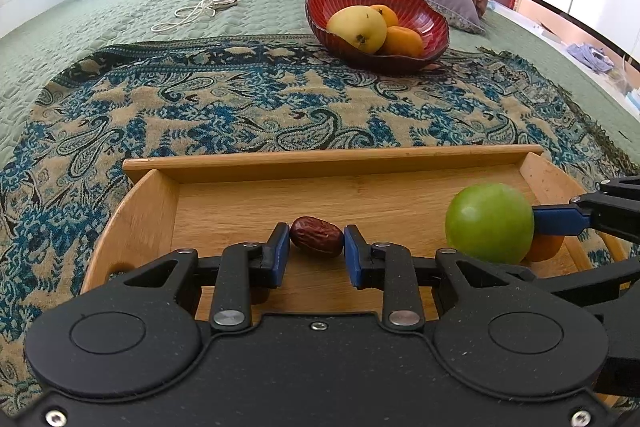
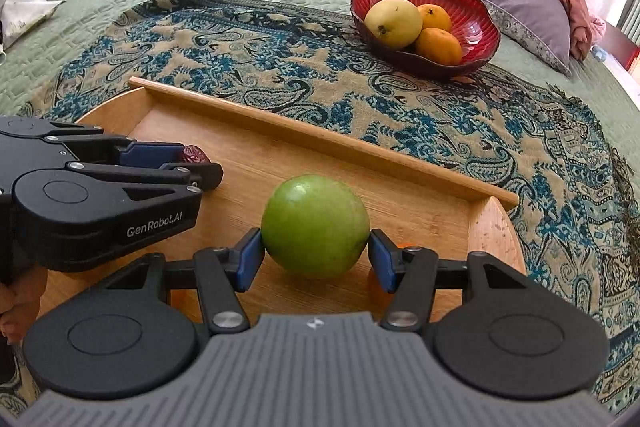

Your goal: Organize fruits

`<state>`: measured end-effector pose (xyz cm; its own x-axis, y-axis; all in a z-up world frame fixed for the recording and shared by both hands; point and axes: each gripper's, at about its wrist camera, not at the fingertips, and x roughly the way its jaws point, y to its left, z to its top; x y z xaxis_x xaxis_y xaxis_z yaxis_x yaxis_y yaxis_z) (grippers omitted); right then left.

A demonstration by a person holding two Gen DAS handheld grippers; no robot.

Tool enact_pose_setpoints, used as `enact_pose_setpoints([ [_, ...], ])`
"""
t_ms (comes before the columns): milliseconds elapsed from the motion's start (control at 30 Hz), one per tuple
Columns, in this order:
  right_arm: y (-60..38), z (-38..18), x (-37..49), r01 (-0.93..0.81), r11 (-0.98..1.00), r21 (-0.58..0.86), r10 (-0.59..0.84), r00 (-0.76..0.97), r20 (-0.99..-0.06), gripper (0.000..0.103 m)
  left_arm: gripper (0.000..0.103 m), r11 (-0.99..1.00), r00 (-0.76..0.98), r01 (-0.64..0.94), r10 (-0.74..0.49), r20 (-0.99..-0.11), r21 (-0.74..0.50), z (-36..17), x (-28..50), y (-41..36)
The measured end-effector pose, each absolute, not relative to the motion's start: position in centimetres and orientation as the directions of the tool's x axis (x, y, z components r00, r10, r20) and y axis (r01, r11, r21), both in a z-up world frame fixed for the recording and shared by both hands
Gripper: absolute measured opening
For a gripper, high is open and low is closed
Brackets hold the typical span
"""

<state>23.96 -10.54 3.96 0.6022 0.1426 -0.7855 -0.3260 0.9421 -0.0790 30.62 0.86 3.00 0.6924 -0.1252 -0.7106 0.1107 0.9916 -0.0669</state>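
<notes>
Left wrist view: noted left claw (image 1: 316,247) clamped on date (image 1: 316,237), right claw (image 2: 316,259) around green apple (image 2: 315,226), contact unclear, both over tray (image 1: 328,157); three fruits already in red bowl (image 1: 434,17).

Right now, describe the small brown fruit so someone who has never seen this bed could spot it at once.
On the patterned cloth lies a wooden tray, nearer than the red bowl. Inside the tray, left of the green apple, the left gripper pinches a date. It is the only dark, wrinkled, oblong fruit; its neighbours are smooth, round and brightly coloured.
</notes>
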Motion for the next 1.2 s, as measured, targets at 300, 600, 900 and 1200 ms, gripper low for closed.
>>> enact_pose_setpoints([
  [300, -10.0, 3.7, 23.1, -0.300, 0.947, -0.118, 0.106, 0.637, -0.763, 0.071, 0.031, 0.993, 0.691, 0.101, -0.116, -0.714, -0.063, 3.3, 29.8, 1.0],
  [600, -10.8, 4.7, 22.2, -0.275, 0.957, -0.092, 0.118, 0.660, -0.742, 0.076, 0.046, 0.992, 0.715, 0.108, -0.119, -0.688, -0.059, 4.8, 28.3, 1.2],
  [900, -12.1, 5.7, 20.7, -0.246, 0.967, -0.064, 0.128, 0.688, -0.714, 0.081, 0.067, 0.993, 0.749, 0.108, -0.108, -0.654, -0.040, 6.2, 25.9, 1.9],
  [1200, -13.7, 6.9, 18.5, -0.215, 0.976, -0.023, 0.148, 0.745, -0.651, 0.088, 0.086, 0.993, 0.773, 0.104, -0.115, -0.624, -0.053, 7.3, 23.2, 2.7],
])
